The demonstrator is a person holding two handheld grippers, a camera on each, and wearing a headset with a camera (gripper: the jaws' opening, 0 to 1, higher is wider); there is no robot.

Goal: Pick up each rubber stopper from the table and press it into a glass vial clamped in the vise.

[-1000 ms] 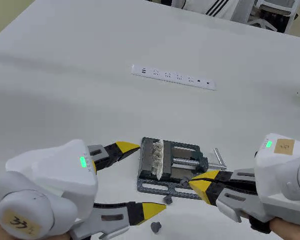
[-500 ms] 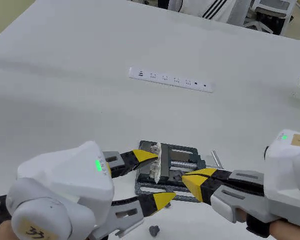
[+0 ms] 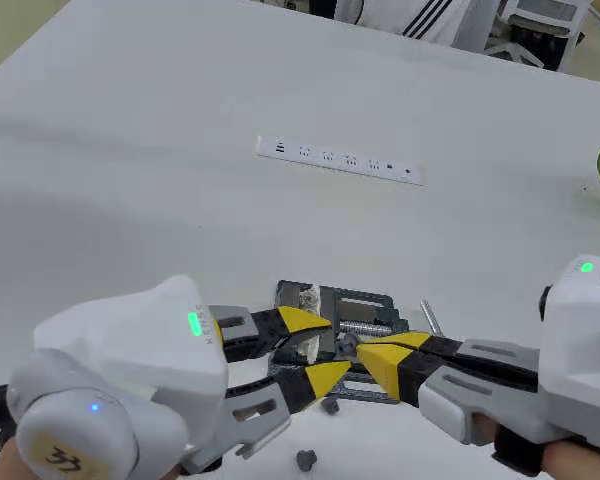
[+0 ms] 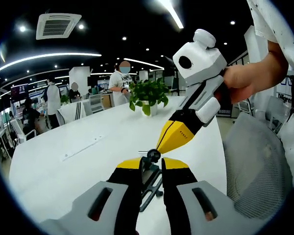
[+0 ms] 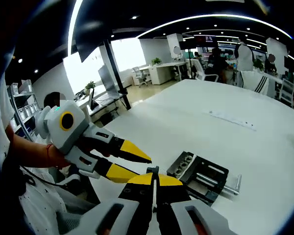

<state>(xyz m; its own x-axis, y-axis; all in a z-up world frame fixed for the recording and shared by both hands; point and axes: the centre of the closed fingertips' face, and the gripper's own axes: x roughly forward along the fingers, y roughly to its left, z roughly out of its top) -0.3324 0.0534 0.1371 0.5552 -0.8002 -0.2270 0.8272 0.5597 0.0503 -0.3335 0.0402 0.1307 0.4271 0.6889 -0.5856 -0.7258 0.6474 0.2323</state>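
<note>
Jaws: right gripper [image 5: 153, 177] clamped on a rubber stopper [image 5: 152, 170]; left gripper [image 4: 152, 165] parted, empty.
Vials: glass vials [image 5: 184, 160] upright in the vise [image 5: 208, 175], just ahead and right of the held stopper.
Head view adds: two loose stoppers [image 3: 305, 459] on the table [image 3: 130, 150], near the vise.

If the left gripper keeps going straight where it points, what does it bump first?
Probably the small dark rubber stopper pinched in the right gripper's yellow tips, right ahead of the left gripper. The grey metal vise lies just beneath; depth is hard to judge.
</note>
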